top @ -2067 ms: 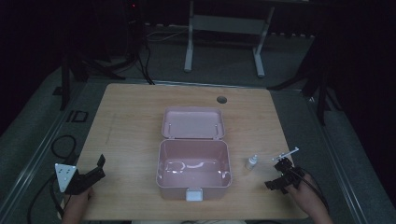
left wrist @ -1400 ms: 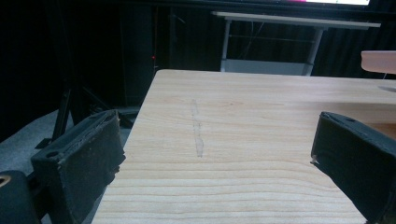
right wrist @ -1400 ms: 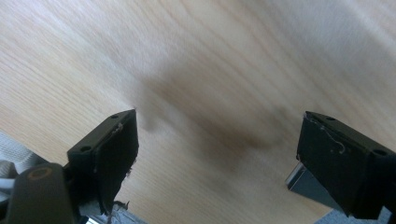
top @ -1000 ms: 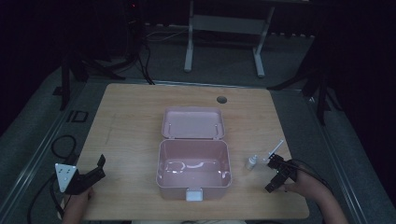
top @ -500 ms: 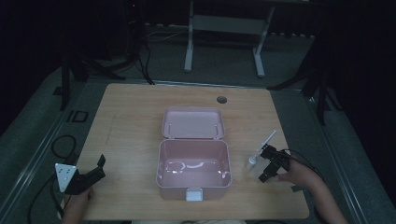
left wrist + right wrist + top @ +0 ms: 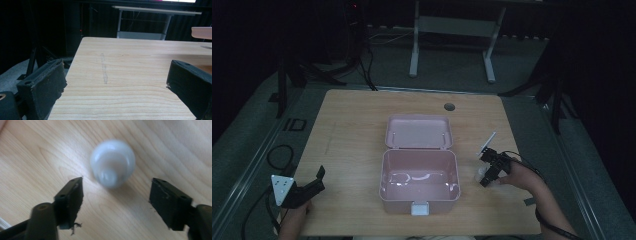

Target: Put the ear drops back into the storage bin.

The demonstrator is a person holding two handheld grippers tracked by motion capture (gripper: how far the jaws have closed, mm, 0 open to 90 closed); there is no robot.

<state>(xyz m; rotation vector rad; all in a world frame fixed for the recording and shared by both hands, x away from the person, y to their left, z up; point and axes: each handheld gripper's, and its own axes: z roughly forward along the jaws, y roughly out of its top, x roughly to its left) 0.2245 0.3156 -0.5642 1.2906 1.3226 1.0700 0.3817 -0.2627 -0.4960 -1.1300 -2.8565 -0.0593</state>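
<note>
Dim light lies over a pale wooden table (image 6: 352,130) that stands on a grey floor in a dark room. Nearest the person, at the table's front left corner, the left gripper (image 6: 314,182) rests low in a hand, its 2 jaws spread wide; the left gripper view looks between them along bare wood grain marked by a faint grey streak (image 6: 104,68). At the front centre sits a pink plastic box (image 6: 419,182) with its hinged lid (image 6: 418,131) thrown back flat on the far side; the inside of the box looks bare apart from bright reflections on its floor, and a white latch (image 6: 419,208) hangs at its front wall. Just right of the box, the right gripper (image 6: 486,176) points down at a small white bulb-shaped object (image 6: 112,167) lying on the wood; in the right gripper view the 2 jaws stand wide apart, 1 to either side, just short of it, not touching it. Farther back, a round hole (image 6: 449,107) shows near the table's far edge, and beyond it the legs of a metal stand (image 6: 452,30).
</note>
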